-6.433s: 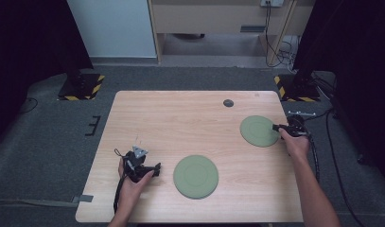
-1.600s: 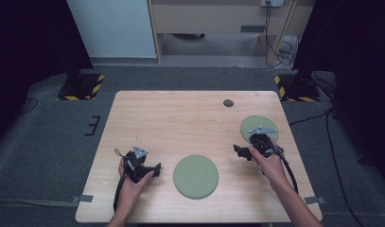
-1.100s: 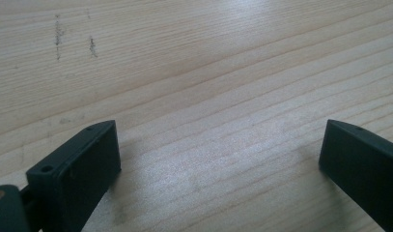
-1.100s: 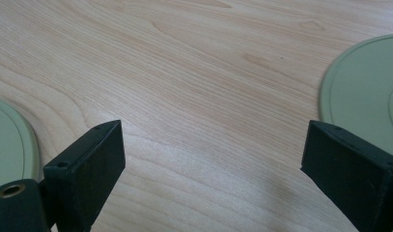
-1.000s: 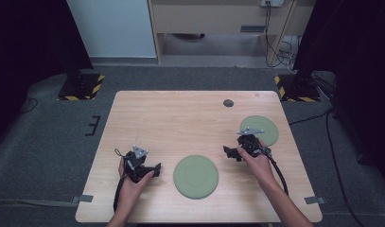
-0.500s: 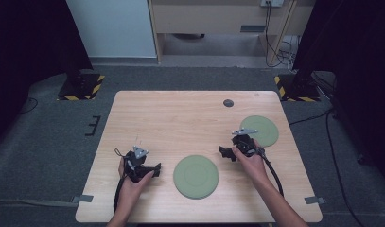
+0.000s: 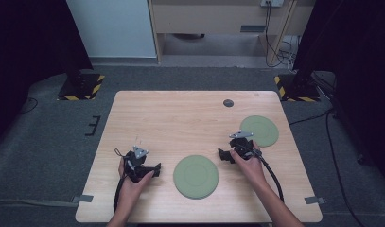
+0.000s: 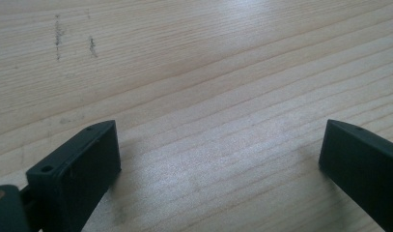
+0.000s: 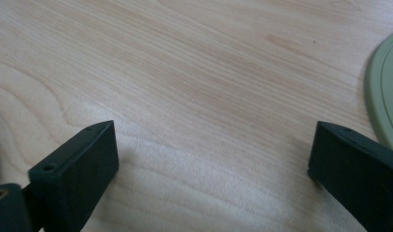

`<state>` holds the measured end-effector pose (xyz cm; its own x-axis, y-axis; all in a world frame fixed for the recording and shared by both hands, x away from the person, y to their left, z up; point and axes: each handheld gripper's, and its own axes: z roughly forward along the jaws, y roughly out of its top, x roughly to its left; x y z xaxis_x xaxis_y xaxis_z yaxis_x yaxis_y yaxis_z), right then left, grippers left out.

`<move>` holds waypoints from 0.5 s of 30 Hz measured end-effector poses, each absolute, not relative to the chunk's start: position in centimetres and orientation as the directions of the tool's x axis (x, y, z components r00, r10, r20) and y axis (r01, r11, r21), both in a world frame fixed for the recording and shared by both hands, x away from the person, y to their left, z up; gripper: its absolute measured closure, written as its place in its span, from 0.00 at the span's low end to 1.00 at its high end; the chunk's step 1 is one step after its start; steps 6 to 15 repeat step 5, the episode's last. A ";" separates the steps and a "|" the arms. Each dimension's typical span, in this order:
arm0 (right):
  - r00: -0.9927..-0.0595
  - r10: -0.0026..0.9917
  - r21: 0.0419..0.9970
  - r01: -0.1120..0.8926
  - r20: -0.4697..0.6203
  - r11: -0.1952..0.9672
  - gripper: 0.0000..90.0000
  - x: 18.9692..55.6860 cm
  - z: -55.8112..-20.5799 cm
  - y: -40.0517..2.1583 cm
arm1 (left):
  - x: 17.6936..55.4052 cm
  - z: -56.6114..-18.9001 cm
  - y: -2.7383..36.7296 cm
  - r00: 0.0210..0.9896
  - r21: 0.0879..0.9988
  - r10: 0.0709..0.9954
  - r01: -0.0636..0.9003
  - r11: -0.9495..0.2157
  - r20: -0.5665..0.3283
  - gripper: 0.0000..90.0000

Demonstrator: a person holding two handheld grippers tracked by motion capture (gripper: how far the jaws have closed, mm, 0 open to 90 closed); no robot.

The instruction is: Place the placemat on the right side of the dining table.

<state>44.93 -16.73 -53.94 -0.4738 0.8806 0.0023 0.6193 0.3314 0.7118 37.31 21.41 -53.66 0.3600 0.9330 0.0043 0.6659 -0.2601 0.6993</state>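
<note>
Two round green plates lie on the wooden table: one near the front middle, one at the right. My left gripper rests left of the front plate, open over bare wood. My right gripper sits between the two plates with its jaws pointing left. It is open, its jaws have just been opening wider, and nothing is between them. A green plate rim shows at the right edge of the right gripper view.
A small dark disc lies near the table's far edge. Cables trail from both grippers toward the front edge. Grey floor surrounds the table, with striped stand bases at the back corners.
My right hand has moved left, from the right plate's far side to the spot between the two plates. Both plates and the left hand have stayed put.
</note>
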 end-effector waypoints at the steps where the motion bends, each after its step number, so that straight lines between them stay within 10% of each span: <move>1: -0.474 0.881 0.711 0.621 0.003 0.331 0.02 44.8 -54.0 -16.8 | 37.3 -53.7 21.4 0.360 0.699 0.933 0.666 -0.260 0.004 0.00; 15: -0.430 0.903 0.705 0.642 0.005 0.302 0.00 44.5 -54.0 -16.7 | 37.3 -53.7 21.4 0.360 0.699 0.933 0.666 -0.260 0.004 0.00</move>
